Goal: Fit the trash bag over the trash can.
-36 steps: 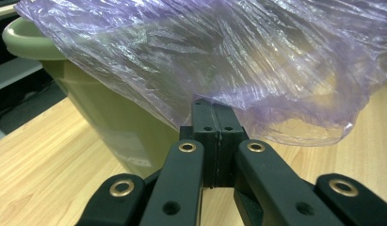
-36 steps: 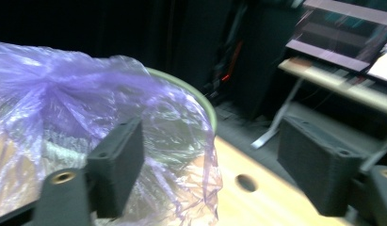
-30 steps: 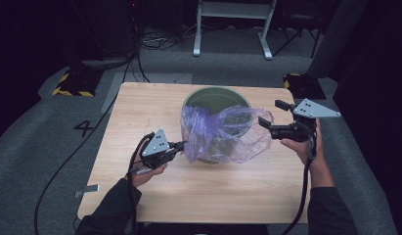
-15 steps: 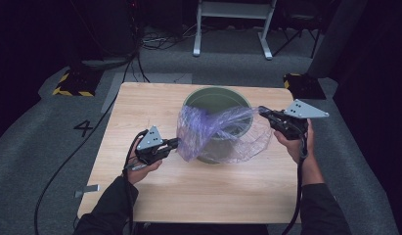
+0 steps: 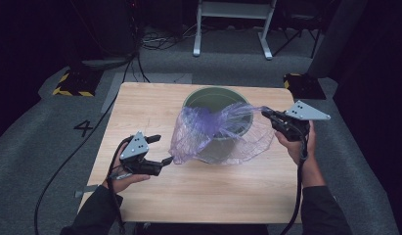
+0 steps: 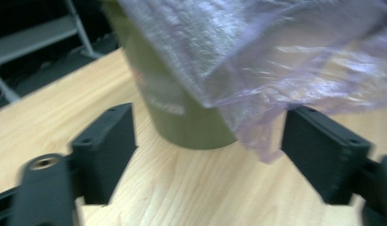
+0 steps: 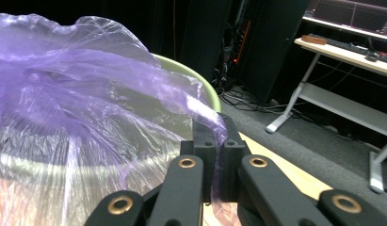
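Two claws are held over a wooden desk (image 5: 154, 205), one in each of the person's hands. A green bin (image 5: 215, 100) is stood near the middle of the desk, and a thin purple plastic bag (image 5: 208, 129) is draped over its rim and down its near side, spreading onto the desk in front of it and toward the right. The right claw (image 5: 265, 113) is seen at the right rim of the bin, its jaws pressed together on a gathered edge of the bag; in the right gripper view the purple film (image 7: 87, 117) is pinched between the two black jaws of that claw (image 7: 214, 141), with the bin's pale green rim (image 7: 200, 82) just behind. The left claw (image 5: 162, 149) is held at the left of the bin, low over the desk, with its jaws spread apart, having just been opening. In the left gripper view the loose corner of the bag (image 6: 257, 80) is hung between the jaws of this claw (image 6: 205, 155), close to the right-hand one, but is not pressed by either, and the bin's green wall (image 6: 181, 113) is seen beyond on the desk (image 6: 191, 188).
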The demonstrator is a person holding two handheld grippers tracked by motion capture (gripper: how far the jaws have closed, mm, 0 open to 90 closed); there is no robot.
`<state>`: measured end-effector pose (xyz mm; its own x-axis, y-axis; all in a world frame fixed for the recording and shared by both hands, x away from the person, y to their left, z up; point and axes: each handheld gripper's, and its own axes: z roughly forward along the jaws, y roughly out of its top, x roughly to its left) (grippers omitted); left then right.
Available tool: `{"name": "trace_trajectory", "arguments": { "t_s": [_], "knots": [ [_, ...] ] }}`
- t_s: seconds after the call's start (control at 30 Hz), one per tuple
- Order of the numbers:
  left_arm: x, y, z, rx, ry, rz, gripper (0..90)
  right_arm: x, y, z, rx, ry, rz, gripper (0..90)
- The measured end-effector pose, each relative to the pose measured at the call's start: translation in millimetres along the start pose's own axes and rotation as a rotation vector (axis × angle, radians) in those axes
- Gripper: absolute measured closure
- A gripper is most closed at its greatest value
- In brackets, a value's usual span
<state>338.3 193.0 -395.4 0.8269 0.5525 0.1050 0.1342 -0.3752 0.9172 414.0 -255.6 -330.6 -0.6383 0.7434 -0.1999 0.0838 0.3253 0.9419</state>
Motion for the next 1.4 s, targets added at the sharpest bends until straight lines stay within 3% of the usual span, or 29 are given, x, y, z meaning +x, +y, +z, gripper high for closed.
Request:
{"name": "trace_trajectory", "arguments": {
  "t_s": [0.17, 0.3, 0.43, 0.5, 0.6, 0.67, 0.7, 0.73, 0.8, 0.87, 0.97, 1.03, 1.13, 1.23, 1.4],
  "knots": [
    [-29.1, 22.7, -11.5, -0.023, -0.081, 0.107, 15.8, 1.6, 2.6, -0.5, 0.006, -0.009, -0.015, 89.5],
    [-42.1, 36.4, -16.4, -0.047, -0.128, 0.135, 15.6, 3.3, 4.1, -0.5, 0.007, -0.012, -0.014, 89.0],
    [-50.0, 48.2, -15.2, -0.073, -0.116, 0.129, 15.2, 4.9, 4.4, 0.0, 0.011, -0.012, -0.018, 88.2],
    [-52.1, 55.1, -10.5, -0.073, -0.073, 0.126, 15.4, 5.4, 4.5, 0.1, 0.012, -0.014, -0.020, 87.8],
    [-49.7, 65.1, -1.3, -0.071, -0.005, 0.119, 15.3, 5.8, 5.3, -0.2, 0.009, -0.012, -0.023, 86.6],
    [-45.0, 69.3, 4.7, -0.073, -0.007, 0.110, 15.9, 6.5, 6.2, -0.9, 0.003, -0.010, -0.024, 86.4],
    [-41.8, 71.1, 8.6, -0.057, 0.015, 0.116, 18.5, 7.2, 6.7, -1.1, 0.004, -0.013, -0.026, 86.5],
    [-39.4, 71.6, 10.4, -0.050, 0.039, 0.111, 25.3, 7.7, 7.0, -1.0, 0.004, -0.014, -0.033, 86.5],
    [-28.6, 70.2, 13.4, -0.061, 0.032, 0.070, 35.7, 8.4, 7.3, -0.2, 0.008, -0.015, -0.038, 86.5],
    [-19.7, 68.8, 15.4, -0.058, 0.047, 0.064, 48.1, 9.2, 7.5, 1.7, 0.014, -0.014, -0.040, 86.5],
    [-4.3, 67.3, 14.6, -0.099, 0.043, 0.037, 60.6, 10.6, 7.4, 5.0, 0.028, -0.022, -0.054, 86.6],
    [5.0, 67.2, 12.4, -0.117, 0.028, 0.009, 60.8, 10.3, 6.8, 6.9, 0.035, -0.021, -0.047, 86.7],
    [8.5, 67.9, 9.0, -0.134, 0.021, -0.037, 49.9, 9.7, 6.1, 7.8, 0.033, -0.024, -0.040, 86.7],
    [3.1, 73.0, 6.1, -0.115, 0.017, 0.008, 47.3, 9.8, 6.6, 7.3, 0.026, -0.022, -0.032, 86.6],
    [-3.7, 86.7, 8.3, -0.074, 0.002, 0.111, 56.3, 14.3, 11.9, 6.5, 0.015, -0.017, -0.049, 86.0]
  ]
}}
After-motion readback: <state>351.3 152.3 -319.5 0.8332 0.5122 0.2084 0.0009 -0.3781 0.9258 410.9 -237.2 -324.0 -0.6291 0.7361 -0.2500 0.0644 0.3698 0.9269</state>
